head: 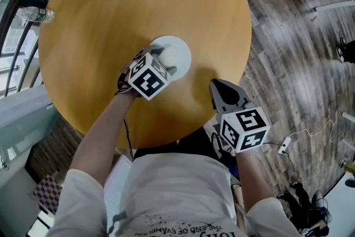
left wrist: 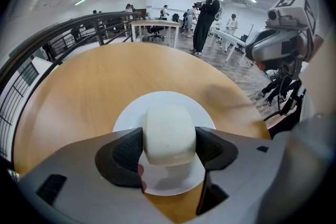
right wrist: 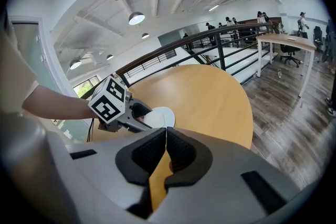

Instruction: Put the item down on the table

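Left gripper view shows the left gripper (left wrist: 169, 148) clamped on a pale block (left wrist: 169, 131) just above a white plate (left wrist: 131, 113) on the round table (left wrist: 89, 86), so the set-down looks unfinished and calls for gentle lowering and release, while the right gripper (right wrist: 166, 152) hangs pinched together, empty.
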`<state>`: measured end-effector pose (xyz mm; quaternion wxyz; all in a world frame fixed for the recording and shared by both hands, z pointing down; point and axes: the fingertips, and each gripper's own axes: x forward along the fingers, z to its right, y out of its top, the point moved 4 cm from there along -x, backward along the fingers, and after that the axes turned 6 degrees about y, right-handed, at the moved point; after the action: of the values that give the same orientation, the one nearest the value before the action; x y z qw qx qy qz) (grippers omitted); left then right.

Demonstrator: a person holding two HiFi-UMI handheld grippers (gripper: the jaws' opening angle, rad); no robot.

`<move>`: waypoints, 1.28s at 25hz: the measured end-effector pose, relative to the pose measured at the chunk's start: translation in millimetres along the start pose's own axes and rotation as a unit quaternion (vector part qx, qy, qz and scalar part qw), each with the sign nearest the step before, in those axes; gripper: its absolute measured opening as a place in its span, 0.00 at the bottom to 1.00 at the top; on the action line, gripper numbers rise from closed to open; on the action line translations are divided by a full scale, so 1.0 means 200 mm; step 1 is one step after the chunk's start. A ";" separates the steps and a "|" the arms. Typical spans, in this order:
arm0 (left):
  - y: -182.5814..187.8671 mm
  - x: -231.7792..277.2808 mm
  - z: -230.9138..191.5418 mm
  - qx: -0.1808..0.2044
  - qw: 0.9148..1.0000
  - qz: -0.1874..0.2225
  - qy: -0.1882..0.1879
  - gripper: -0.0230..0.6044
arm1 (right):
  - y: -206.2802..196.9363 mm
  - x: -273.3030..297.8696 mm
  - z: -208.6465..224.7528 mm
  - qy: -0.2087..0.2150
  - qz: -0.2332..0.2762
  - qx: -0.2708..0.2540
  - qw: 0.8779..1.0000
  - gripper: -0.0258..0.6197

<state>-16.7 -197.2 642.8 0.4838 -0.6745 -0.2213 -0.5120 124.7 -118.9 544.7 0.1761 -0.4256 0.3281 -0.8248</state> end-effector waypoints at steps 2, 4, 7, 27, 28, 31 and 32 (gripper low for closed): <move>0.00 0.01 0.00 0.009 1.000 -0.007 0.000 0.54 | 0.00 0.00 0.00 0.000 0.000 0.001 1.000 0.08; -0.01 0.01 0.00 0.013 1.000 -0.010 0.002 0.54 | 0.00 0.00 -0.01 0.000 0.000 0.001 1.000 0.08; -0.01 0.01 0.00 0.009 1.000 -0.008 0.000 0.54 | -0.01 -0.01 0.00 -0.001 0.000 0.003 1.000 0.08; -0.01 -0.05 0.00 -0.004 1.000 0.026 0.003 0.56 | -0.04 -0.04 -0.03 -0.005 0.000 0.004 1.000 0.08; -0.01 -0.06 0.00 -0.006 1.000 0.029 0.004 0.56 | -0.04 -0.04 -0.03 -0.004 0.000 0.003 1.000 0.08; -0.01 -0.11 0.00 -0.010 0.999 0.040 0.011 0.56 | -0.04 -0.04 -0.07 -0.001 0.000 -0.002 1.000 0.08; -0.01 -0.14 0.00 -0.014 0.999 0.045 0.014 0.56 | -0.04 -0.04 -0.08 0.000 0.001 -0.005 1.000 0.08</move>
<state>-29.2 -191.2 619.4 0.4997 -0.6836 -0.1765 -0.5018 115.3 -102.4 537.9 0.1748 -0.4266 0.3320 -0.8230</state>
